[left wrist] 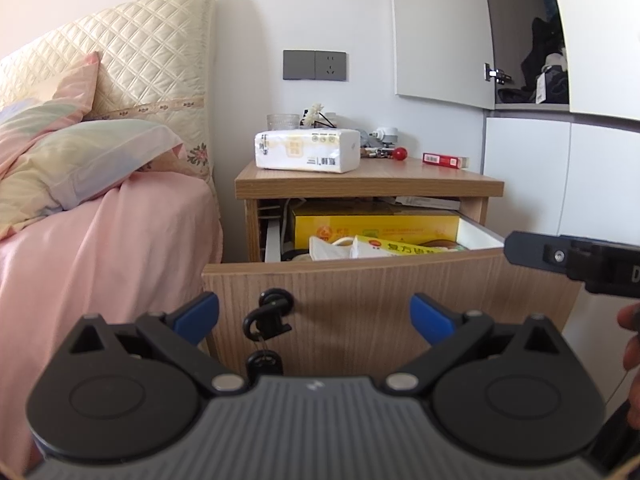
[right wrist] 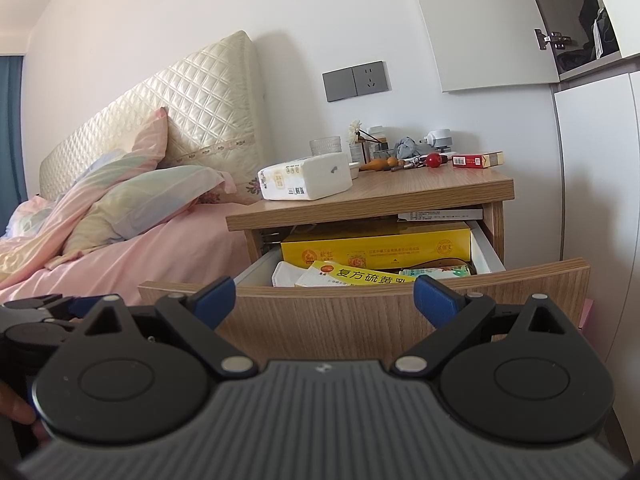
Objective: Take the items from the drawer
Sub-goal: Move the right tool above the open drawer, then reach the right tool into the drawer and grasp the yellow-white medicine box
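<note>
On the far left I see the bed (left wrist: pixel 100 232) with its pink sheet and a pillow (left wrist: pixel 92 160), and they sit just beside the nightstand (left wrist: pixel 368 184). Next comes my left gripper (left wrist: pixel 314 316); its 2 blue fingers (left wrist: pixel 198 316) are spread wide with nothing in them, low in front of the drawer (left wrist: pixel 360 292), near the black key (left wrist: pixel 270 316) hanging in its lock. The drawer is pulled out and it is stuffed. A white bag (right wrist: pixel 286 274) lies at the left, a yellow packet (right wrist: pixel 360 276) leans on top in the middle, and a big yellow box (right wrist: pixel 376 250) stands behind them. On top of the nightstand sits a tissue pack (right wrist: pixel 306 178) and, further right, a red box (right wrist: pixel 476 160). My right gripper (right wrist: pixel 324 298) is spread wide and empty too, just in front of the drawer's front board. I think the things are packed so tight that I could grab 2 at once, or pinch only the thin edge of the packet and let it slip. I could also bump the key or the front board with the left fingers as I go up and over.
</note>
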`<state>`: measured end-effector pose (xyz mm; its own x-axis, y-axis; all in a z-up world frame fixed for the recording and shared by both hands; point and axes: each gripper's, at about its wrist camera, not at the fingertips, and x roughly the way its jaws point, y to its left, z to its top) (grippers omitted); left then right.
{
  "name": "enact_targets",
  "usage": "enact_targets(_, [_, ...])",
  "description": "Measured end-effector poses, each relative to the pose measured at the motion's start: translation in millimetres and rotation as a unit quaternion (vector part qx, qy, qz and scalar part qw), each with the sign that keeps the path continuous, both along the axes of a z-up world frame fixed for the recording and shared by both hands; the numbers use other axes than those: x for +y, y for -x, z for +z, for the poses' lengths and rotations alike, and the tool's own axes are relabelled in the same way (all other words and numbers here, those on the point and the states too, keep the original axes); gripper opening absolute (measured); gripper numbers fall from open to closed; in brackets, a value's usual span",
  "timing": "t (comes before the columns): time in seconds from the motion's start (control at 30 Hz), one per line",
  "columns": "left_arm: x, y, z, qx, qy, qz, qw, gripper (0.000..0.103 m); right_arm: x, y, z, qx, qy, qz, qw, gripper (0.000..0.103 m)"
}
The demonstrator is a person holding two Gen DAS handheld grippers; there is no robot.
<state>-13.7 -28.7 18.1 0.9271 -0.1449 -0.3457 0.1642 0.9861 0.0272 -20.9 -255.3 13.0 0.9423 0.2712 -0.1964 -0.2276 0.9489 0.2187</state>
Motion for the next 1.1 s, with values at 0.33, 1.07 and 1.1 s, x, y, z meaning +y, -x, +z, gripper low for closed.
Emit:
enact_targets(0.33, [-0.9,0.3,0.1,-0.001,0.002,-0.001,1.0000,0.103,-1.8,1.8,0.6,-0.001,-0.001,-0.002,1.000,0.098])
enact_targets(1.07, [5.4,1.1,3.6,-0.004,0.014,-0.001,0.9999,0.103,-33.6,-96.5,54.3,0.088,0.044,0.108,0.989,0.098])
enact_targets(1.1, [5.3,1.0,3.5,-0.004,0.013,-0.001,0.9999,0.103,-32.0,-109.1,57.1,0.099,0.064,0.115,0.986,0.098])
